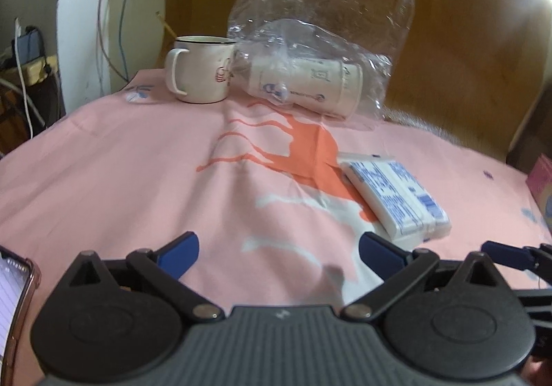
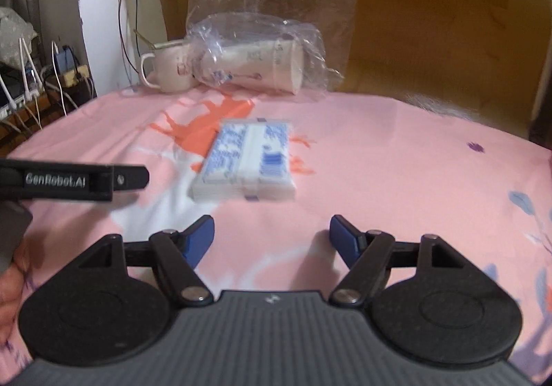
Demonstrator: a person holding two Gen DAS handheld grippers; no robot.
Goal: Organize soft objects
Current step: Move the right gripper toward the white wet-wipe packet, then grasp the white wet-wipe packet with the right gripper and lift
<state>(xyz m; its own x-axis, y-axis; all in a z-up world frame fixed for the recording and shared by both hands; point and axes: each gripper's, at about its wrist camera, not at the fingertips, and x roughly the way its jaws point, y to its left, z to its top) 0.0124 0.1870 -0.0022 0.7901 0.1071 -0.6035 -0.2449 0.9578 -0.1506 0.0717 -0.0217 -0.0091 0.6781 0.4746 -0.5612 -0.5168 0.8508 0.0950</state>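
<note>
Pink cloth: tissue pack ahead of right gripper.

Bare pink cloth before tissue pack; mug, bag behind.

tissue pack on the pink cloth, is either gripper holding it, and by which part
Nothing is held. The left gripper and the right gripper are both open with nothing between the fingers. The tissue pack lies flat on the cloth, apart from both.

Your light is warm and dim, with glare blown out at the far right in the left view. Fisheye bends the edges. The tissue pack blurs; the bag glints.
</note>
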